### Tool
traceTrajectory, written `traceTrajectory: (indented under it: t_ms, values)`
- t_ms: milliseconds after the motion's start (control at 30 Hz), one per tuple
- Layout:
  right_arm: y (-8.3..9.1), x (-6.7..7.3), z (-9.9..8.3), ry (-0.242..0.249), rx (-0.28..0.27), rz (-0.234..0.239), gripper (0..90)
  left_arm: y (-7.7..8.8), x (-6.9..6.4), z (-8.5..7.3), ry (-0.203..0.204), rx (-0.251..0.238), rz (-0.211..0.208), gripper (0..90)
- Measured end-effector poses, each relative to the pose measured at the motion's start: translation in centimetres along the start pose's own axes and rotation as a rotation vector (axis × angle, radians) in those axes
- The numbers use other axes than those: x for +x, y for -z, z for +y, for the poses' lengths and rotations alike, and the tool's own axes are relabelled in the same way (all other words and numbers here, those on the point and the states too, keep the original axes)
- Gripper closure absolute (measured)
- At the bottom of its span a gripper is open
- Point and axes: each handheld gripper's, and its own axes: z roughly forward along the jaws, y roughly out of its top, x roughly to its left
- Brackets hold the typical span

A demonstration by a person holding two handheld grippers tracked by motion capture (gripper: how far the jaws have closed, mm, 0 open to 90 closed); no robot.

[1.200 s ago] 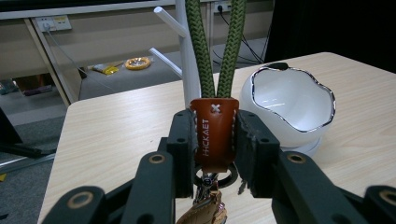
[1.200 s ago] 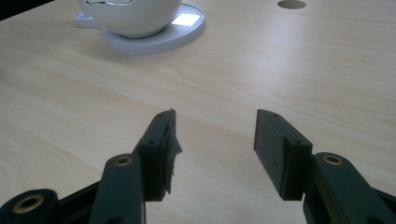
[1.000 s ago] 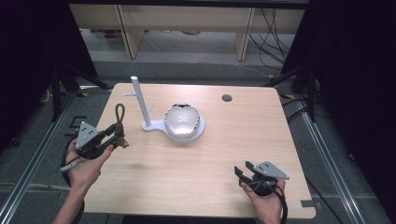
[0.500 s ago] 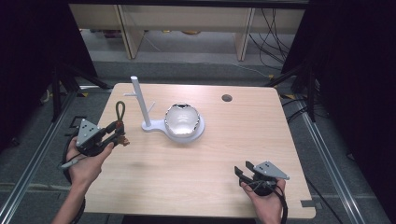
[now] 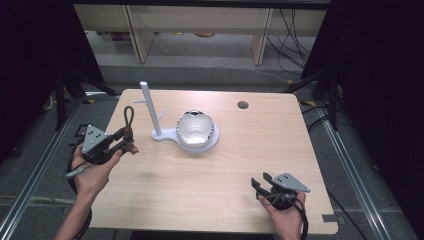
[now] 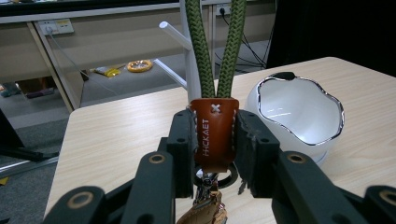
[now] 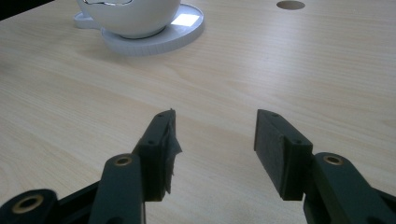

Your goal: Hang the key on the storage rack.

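My left gripper (image 5: 126, 140) is shut on a keychain (image 6: 214, 133) by its brown leather tab, held above the table's left side. The keychain's green cord loop (image 5: 129, 116) stands upright above the jaws, and its metal ring and clasp hang below them. Just right of it stands a white stand with an upright post and pegs (image 5: 150, 109); its base holds a white bowl with a shiny rim (image 5: 195, 128). In the left gripper view the post (image 6: 189, 56) rises right behind the loop, with the bowl (image 6: 299, 112) to the right. My right gripper (image 5: 260, 186) rests open near the table's front right, nothing between its jaws (image 7: 212, 135).
The wooden table (image 5: 220, 170) has a round cable hole (image 5: 243, 105) at the back right. Shelving legs and cables lie on the floor behind the table. Metal rails run along both sides of the table.
The left gripper has shifted slightly toward the stand with the keychain held in it. The right gripper has stayed put.
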Motion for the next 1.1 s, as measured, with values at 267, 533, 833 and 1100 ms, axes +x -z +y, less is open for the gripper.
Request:
traceTrajectory:
  t_ms: [267,533,833,1100]
  values:
    - [0.0,0.0,0.0,0.003,-0.003,-0.004,49.7,-0.3,0.1,0.2,0.002,0.006,0.002,68.1]
    - [0.0,0.0,0.1,0.007,0.001,0.001,49.6,-0.7,0.4,0.3,0.003,0.005,0.006,68.0]
    - [-0.3,0.0,0.0,0.012,-0.017,0.007,49.6,-1.1,0.7,0.4,0.008,0.013,0.012,68.1]
    - [-0.3,0.1,0.1,-0.007,-0.012,0.018,49.5,-1.7,1.0,0.5,0.011,0.024,0.015,68.1]
